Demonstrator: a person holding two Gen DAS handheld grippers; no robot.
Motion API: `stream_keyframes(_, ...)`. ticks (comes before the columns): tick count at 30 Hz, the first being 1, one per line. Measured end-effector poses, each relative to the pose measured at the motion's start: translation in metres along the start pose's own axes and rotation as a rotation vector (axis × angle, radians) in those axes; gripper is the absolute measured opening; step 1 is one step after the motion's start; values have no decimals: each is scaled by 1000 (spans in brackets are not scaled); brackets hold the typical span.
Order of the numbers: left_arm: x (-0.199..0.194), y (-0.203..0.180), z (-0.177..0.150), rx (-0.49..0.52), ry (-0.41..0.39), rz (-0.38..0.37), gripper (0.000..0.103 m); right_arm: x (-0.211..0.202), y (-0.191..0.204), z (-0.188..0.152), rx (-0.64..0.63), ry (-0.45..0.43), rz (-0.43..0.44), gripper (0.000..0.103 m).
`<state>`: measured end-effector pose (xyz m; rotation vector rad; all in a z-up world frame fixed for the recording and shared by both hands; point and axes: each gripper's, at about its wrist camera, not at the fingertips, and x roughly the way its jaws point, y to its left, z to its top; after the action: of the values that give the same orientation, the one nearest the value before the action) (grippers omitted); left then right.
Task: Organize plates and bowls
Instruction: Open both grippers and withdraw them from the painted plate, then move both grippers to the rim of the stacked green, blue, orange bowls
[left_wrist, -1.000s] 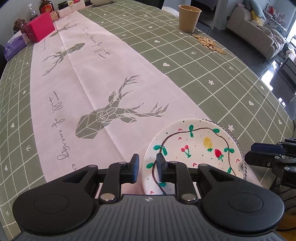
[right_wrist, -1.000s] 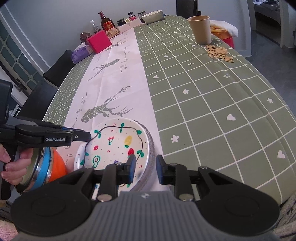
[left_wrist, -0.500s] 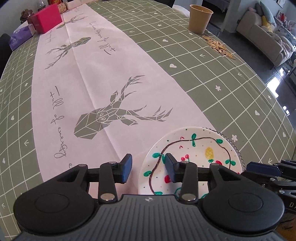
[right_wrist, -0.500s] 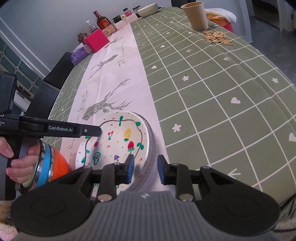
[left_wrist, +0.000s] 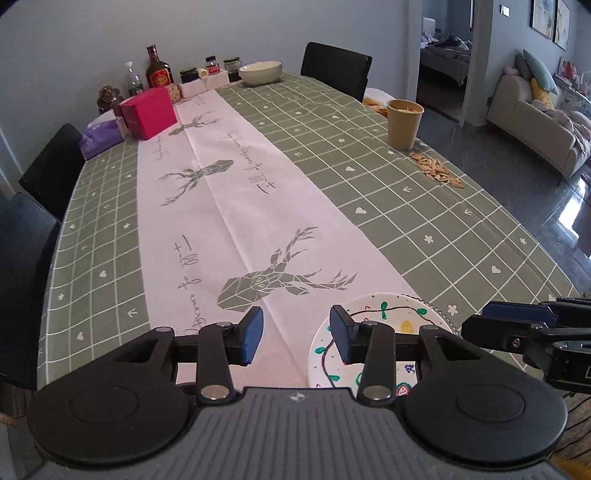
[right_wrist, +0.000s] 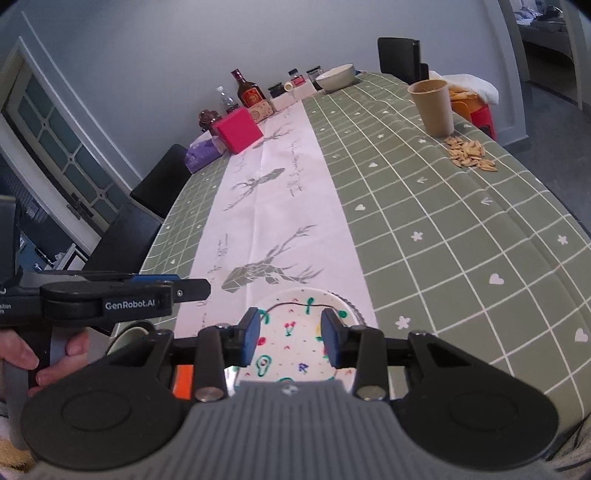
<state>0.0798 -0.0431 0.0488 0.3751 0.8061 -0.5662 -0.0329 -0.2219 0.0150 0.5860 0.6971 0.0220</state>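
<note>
A white plate painted with fruit and vines (left_wrist: 388, 321) lies at the near end of the table, on a clear glass plate with a beaded rim (left_wrist: 437, 308). My left gripper (left_wrist: 295, 338) hovers over the runner just left of the plate, open and empty. My right gripper (right_wrist: 290, 336) hangs above the painted plate (right_wrist: 295, 332). Its jaws are opening and nothing is between the pads. An orange bowl (right_wrist: 183, 380) shows partly under the right gripper's left finger. A cream bowl (left_wrist: 260, 72) stands at the far end.
A tan paper cup (left_wrist: 403, 123) and scattered seeds (left_wrist: 436, 171) sit on the right side. At the far left are a pink box (left_wrist: 147, 112), a purple tissue pack (left_wrist: 99, 138) and bottles (left_wrist: 159, 70). Black chairs (left_wrist: 48, 170) line the left edge. A person's hand (right_wrist: 22, 358) holds the left gripper.
Both grippers have risen and tipped up away from the painted plate, so the far end of the table has come into view. The left jaws have spread wide, and the right jaws have widened.
</note>
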Motion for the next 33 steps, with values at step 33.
stream_keyframes(33,-39,105,-107,-272,71,84,68,79,107,-38,-144,193,50,67)
